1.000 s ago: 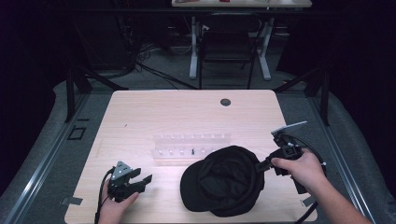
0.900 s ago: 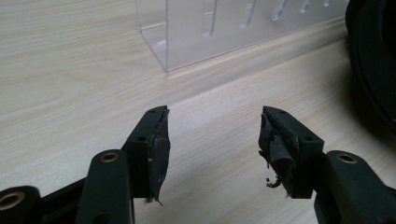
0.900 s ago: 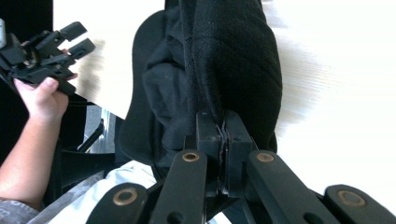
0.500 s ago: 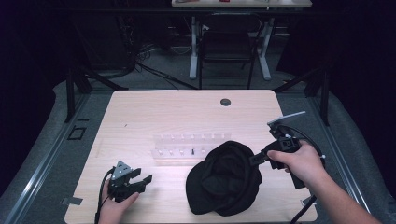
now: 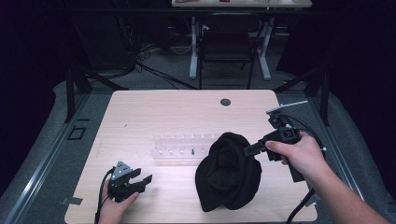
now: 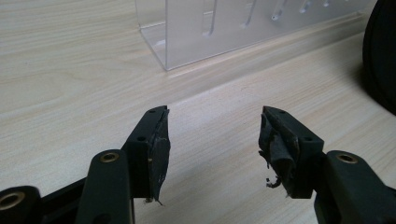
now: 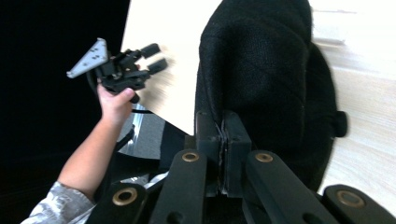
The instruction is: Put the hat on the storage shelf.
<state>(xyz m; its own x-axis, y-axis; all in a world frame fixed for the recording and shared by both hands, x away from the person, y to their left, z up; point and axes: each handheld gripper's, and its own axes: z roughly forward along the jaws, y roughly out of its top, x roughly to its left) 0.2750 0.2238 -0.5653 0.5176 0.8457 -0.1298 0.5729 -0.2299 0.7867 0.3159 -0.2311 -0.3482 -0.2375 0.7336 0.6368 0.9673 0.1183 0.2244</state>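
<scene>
Two grippers | right gripper [image 5: 248, 149]: right of centre, jaws clamped on cap [image 5: 229, 171] edge, cap hanging tilted | left gripper [image 5: 140, 179]: lower left, jaws wide, nothing between | clear rack [image 5: 180, 148]: centre, contents unclear

On the table [image 5: 140, 112], the cap [image 5: 229, 170] hangs from my right gripper [image 5: 250, 148], its lower part resting on the near right. The clear rack [image 5: 180, 148] lies just left of it. My left gripper [image 5: 140, 179] sits at the near left, before the rack.
</scene>
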